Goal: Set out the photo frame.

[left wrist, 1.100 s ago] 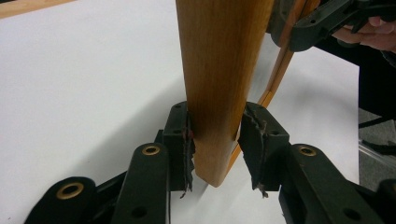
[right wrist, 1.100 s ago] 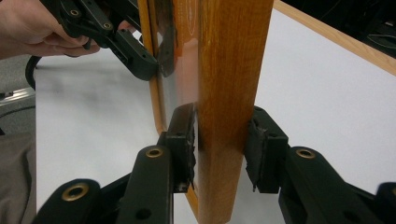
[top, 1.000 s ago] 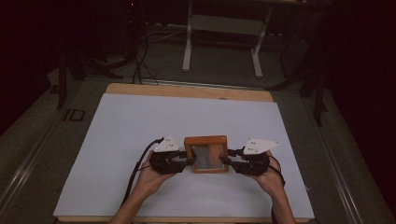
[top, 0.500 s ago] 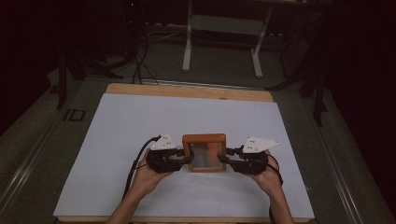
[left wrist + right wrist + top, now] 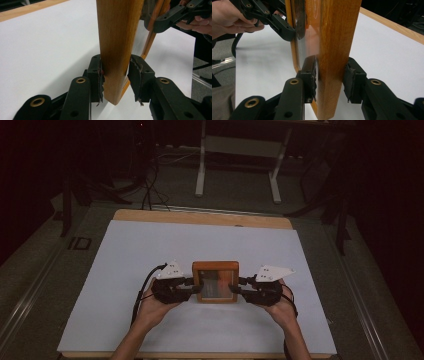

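The person is holding a wooden frame (image 5: 215, 281) between the two grippers, near the front middle of the white sheet (image 5: 125, 255) on the table (image 5: 200, 217), and the step looks to me like carrying or setting it as a two-handed lift. On the left, the left gripper (image 5: 192, 283) is pinching the frame's left rail; in its own view (image 5: 116, 75) one pad (image 5: 100, 72) is pressing flat on the wood while the other is standing right at the far face, and I cannot tell whether it is fully seated (a thin sliver of shadow is showing there). It is gripping close to the rail's lower end, so I would be squeezing evenly and keeping that wrist level, lest the rail slip out past the pads. In the middle, the glass panel is catching reflections; keeping the jaws on wood and off the glass seems wise. On the right, the right gripper (image 5: 236, 288) is clamping the opposite rail, and its view (image 5: 330, 80) is showing both pads (image 5: 352, 80) bearing on the wood, a sounder bite. Both hands should be moving together at one height, I judge, since any twist between them would be prying the frame out of the weaker left hold.
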Tool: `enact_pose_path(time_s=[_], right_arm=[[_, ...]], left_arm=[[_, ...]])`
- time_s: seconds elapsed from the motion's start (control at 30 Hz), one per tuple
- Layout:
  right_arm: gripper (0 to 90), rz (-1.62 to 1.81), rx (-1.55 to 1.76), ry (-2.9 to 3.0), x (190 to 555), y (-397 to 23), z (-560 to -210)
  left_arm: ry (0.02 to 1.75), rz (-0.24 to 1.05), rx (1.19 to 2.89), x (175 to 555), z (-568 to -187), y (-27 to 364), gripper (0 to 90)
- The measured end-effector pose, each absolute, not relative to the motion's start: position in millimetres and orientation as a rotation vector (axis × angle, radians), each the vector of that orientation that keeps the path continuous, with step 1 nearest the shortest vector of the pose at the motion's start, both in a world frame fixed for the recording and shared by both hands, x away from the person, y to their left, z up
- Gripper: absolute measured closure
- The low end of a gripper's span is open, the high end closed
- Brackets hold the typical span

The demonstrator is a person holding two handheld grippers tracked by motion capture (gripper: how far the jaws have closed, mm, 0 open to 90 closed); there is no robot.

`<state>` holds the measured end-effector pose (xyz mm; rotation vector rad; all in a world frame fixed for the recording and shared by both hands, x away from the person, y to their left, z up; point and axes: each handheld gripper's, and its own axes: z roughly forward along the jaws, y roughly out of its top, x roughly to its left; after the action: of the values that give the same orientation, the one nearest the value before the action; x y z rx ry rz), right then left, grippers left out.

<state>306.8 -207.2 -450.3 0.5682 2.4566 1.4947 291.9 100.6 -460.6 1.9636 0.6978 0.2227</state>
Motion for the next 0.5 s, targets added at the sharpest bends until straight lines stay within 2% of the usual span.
enact_pose_path(time_s=[0.5], right_arm=[[64.7, 1.525, 0.611, 2.456, 309.6, -197.2, -455.5]], left_arm=[[0.719, 0.240, 1.961, 291.6, -456.8, 110.2, 64.8]])
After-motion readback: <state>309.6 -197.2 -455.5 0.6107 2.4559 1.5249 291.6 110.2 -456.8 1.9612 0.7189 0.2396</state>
